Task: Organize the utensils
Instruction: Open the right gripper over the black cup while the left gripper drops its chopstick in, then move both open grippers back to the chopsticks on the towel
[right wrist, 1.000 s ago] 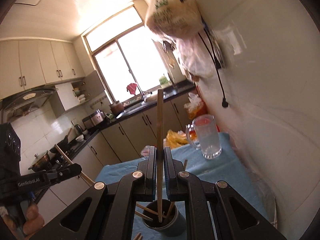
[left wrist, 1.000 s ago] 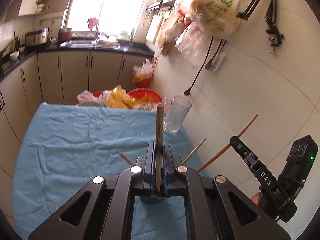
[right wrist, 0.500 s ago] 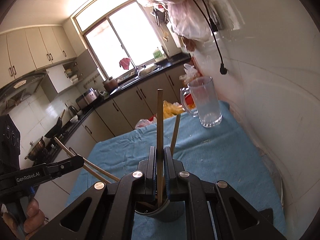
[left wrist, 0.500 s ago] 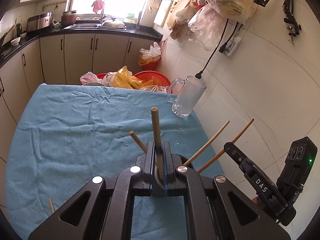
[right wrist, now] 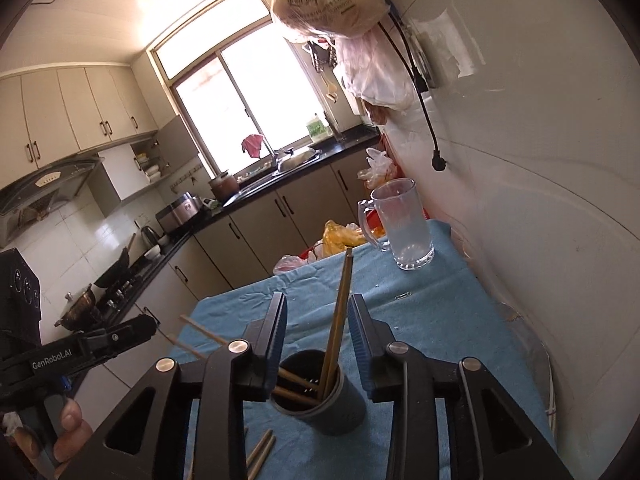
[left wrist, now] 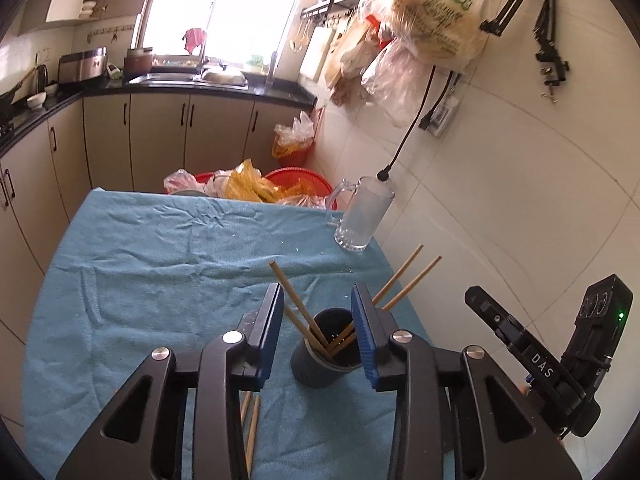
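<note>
A dark cylindrical cup [left wrist: 320, 364] stands on the blue tablecloth [left wrist: 160, 264] and holds several wooden chopsticks [left wrist: 294, 306] that lean outward. My left gripper [left wrist: 318, 332] is open just above the cup and holds nothing. My right gripper [right wrist: 318, 340] is open over the same cup [right wrist: 320, 404], with chopsticks [right wrist: 338, 320] standing between its jaws untouched. More chopsticks [left wrist: 251, 428] lie on the cloth near the cup, also in the right wrist view [right wrist: 260, 450]. Each gripper shows in the other's view, the right one [left wrist: 532, 364] and the left one [right wrist: 80, 350].
A glass mug [left wrist: 362, 216] stands at the table's far right corner by the tiled wall [left wrist: 520, 200]. Red basins and plastic bags [left wrist: 256, 186] sit beyond the far edge. Bags [left wrist: 424, 28] hang on the wall above. Cabinets and a sink counter [left wrist: 180, 84] lie behind.
Both grippers were shut on a chopstick each over the cup. Both have opened and the chopsticks now rest in the cup.
</note>
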Available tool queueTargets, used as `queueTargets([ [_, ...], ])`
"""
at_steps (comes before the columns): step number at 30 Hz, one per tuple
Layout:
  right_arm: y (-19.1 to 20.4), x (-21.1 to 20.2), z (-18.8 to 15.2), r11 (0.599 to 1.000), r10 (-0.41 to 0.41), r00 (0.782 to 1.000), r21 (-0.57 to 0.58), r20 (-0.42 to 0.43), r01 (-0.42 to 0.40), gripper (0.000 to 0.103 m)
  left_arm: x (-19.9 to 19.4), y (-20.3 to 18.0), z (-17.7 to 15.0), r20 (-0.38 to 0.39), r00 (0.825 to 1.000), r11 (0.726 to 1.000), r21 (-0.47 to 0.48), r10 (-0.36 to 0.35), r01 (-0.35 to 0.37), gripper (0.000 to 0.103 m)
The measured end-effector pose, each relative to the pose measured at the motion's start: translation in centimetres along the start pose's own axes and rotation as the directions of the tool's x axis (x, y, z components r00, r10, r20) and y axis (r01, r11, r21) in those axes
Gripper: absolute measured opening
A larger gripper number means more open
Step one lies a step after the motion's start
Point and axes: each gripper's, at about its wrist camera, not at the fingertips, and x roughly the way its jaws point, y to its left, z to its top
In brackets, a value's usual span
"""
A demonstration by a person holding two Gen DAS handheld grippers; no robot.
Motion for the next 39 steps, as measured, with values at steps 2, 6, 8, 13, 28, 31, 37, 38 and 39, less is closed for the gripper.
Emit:
queueTargets([
  [2,0.4,-1.0,-0.5,1.0,-0.009,1.0,-0.01,0.006,0.009,0.049,-1.5,0.1,-0.7,0.022,1.0,1.0,0.002,0.005,-0.005,0.043],
  [6,1.5,-2.8,-2.6,0.997,-0.047,0.999,-0.06,0.014,0.048,0.074,-4.6,1.3,-3.0,0.074,0.996,0.998,0.002,0.056,-0.056,0.055],
  [8,2.5,-3.2,-4.3,0.991,-0.078,0.997,-0.112,0.0,0.077,0.078,-5.9,2.2,-4.5,0.091,0.992,0.996,0.002,0.092,-0.093,0.061],
  [13,3.8,-3.1,-9.2,0.981,-0.095,0.99,-0.181,-0.104,0.075,0.081,-8.1,6.1,-9.8,0.069,0.98,0.982,-0.035,0.186,-0.184,0.068],
  [28,5.9,-0.3,-15.9,0.987,-0.08,0.936,-0.161,-0.343,0.025,0.075,-6.4,18.3,-20.8,-0.195,0.925,0.905,-0.218,0.326,-0.365,0.071],
  [31,7.1,1.7,-16.8,0.985,-0.066,0.899,-0.174,-0.433,-0.011,0.064,-5.1,19.3,-21.6,-0.241,0.906,0.892,-0.211,0.348,-0.399,0.071],
  [37,8.8,4.6,-17.6,0.978,-0.074,0.854,-0.206,-0.515,-0.039,0.042,-4.1,19.2,-22.5,-0.223,0.883,0.882,-0.144,0.412,-0.448,0.073],
  [38,9.2,5.0,-17.5,0.977,-0.078,0.853,-0.211,-0.517,-0.038,0.037,-3.9,19.0,-22.6,-0.216,0.88,0.882,-0.125,0.422,-0.454,0.075],
  [39,9.6,5.7,-17.2,0.975,-0.093,0.851,-0.221,-0.516,-0.028,0.033,-3.8,18.7,-22.7,-0.208,0.879,0.882,-0.111,0.429,-0.457,0.078],
])
